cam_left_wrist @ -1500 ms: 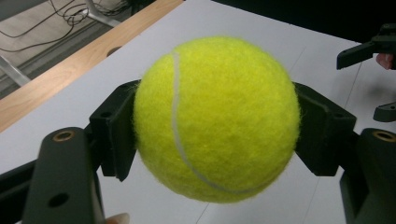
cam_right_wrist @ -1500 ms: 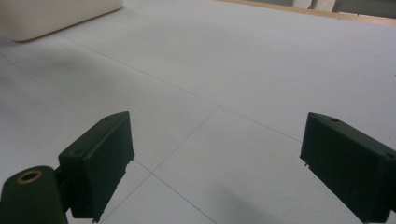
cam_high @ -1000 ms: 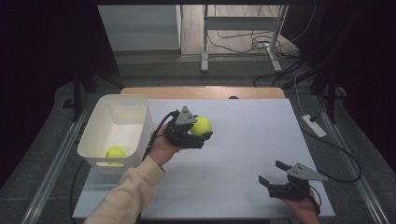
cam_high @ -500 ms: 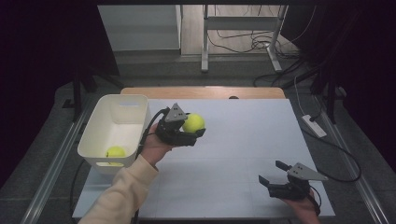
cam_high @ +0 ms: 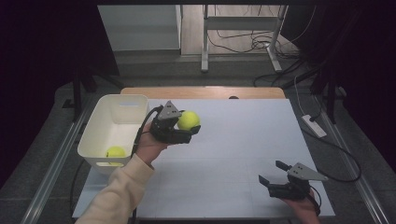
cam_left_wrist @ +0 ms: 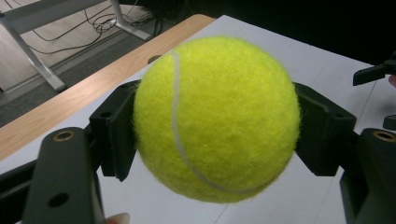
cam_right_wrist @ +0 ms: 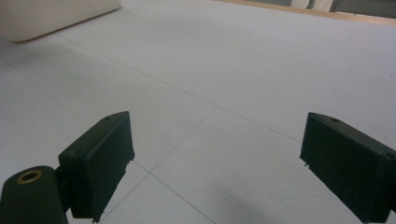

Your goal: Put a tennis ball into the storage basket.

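1. Jaws first, high view: we find the left gripper (cam_high: 187,128) clamped on a yellow tennis ball (cam_high: 188,120), held above the white table (cam_high: 243,140) just right of the white bin (cam_high: 116,123). A second tennis ball (cam_high: 115,152) lies inside that bin, near its front wall. We find the right gripper (cam_high: 273,172) at the table's near right corner, jaws spread, nothing between them.
2. Left gripper view: we see both black pads (cam_left_wrist: 116,135) pressing the ball (cam_left_wrist: 217,119) from either side; its white seam faces the camera.
3. Right gripper view: we see the jaws standing wide apart over bare table (cam_right_wrist: 243,70), with the bin's edge (cam_right_wrist: 51,14) at upper left.
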